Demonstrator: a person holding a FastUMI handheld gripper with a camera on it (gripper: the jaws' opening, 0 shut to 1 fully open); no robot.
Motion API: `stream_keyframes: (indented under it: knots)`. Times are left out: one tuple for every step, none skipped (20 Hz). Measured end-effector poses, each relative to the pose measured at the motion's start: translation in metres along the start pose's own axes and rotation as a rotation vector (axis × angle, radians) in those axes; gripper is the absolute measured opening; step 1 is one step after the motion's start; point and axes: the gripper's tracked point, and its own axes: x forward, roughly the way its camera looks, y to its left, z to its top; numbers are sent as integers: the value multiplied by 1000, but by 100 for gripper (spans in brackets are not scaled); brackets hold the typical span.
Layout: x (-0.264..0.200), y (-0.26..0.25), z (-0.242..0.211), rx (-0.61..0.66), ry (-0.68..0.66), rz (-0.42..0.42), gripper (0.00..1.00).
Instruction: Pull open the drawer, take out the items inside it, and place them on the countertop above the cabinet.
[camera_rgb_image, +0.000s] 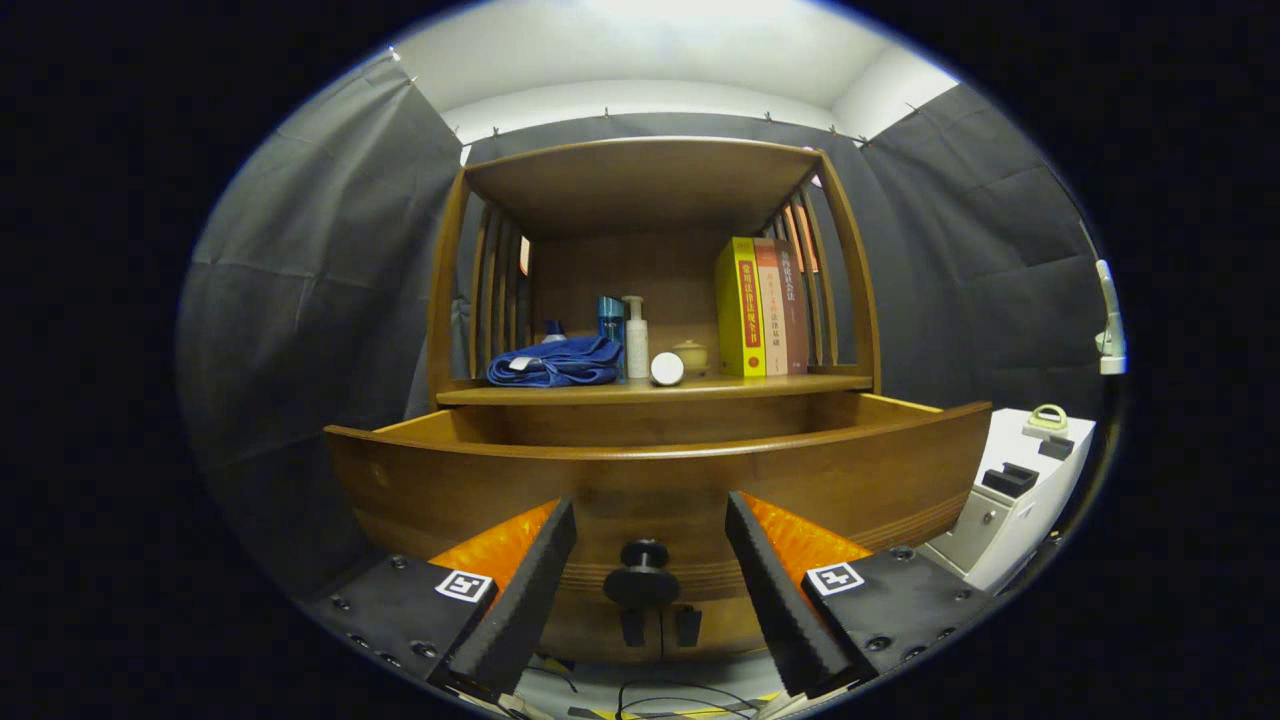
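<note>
The gripper (650, 540) has its two fingers spread wide, holding nothing, with the small dark round knob (643, 573) sitting between them and touching neither. That knob is fixed to the front of the brown wooden drawer (480, 490), which stands pulled out from the cabinet toward the fingers, its curved front panel glossy and grooved along the lower edge. The drawer's inside is hidden behind the front panel, so its contents cannot be made out. Beyond it, on the wooden countertop (720, 388) under a slatted shelf frame, lie a folded blue cloth (555, 362), a blue bottle (611, 322), a white pump bottle (636, 336), a white round lid-like object (667, 368), a small pale jar (691, 354), and upright books led by a yellow book (741, 306). A white box-shaped appliance (1010, 500) stands beside the cabinet.
</note>
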Motion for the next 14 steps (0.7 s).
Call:
stream_keyframes:
  knots:
    - [3,-3,-3,12,10,-6,98]
    - [6,-6,-4,23,18,-10,98]
    - [10,-8,-6,33,26,-13,98]
    - [11,-9,-8,41,37,-11,98]
    - [13,-10,-9,46,44,-11,98]
    - [16,-12,-11,48,49,-17,97]
    - [15,-14,-10,46,44,-26,97]
    - [18,-13,-10,36,38,-23,97]
    - [17,-13,-11,13,42,-28,98]
    - [18,-14,-11,-5,39,-31,98]
    - [17,-15,-10,-15,41,-32,99]
    - [18,-14,-10,-13,43,-33,99]
    - [20,-14,-10,-11,51,-32,99]
    - [21,-15,-10,-9,54,-30,99]
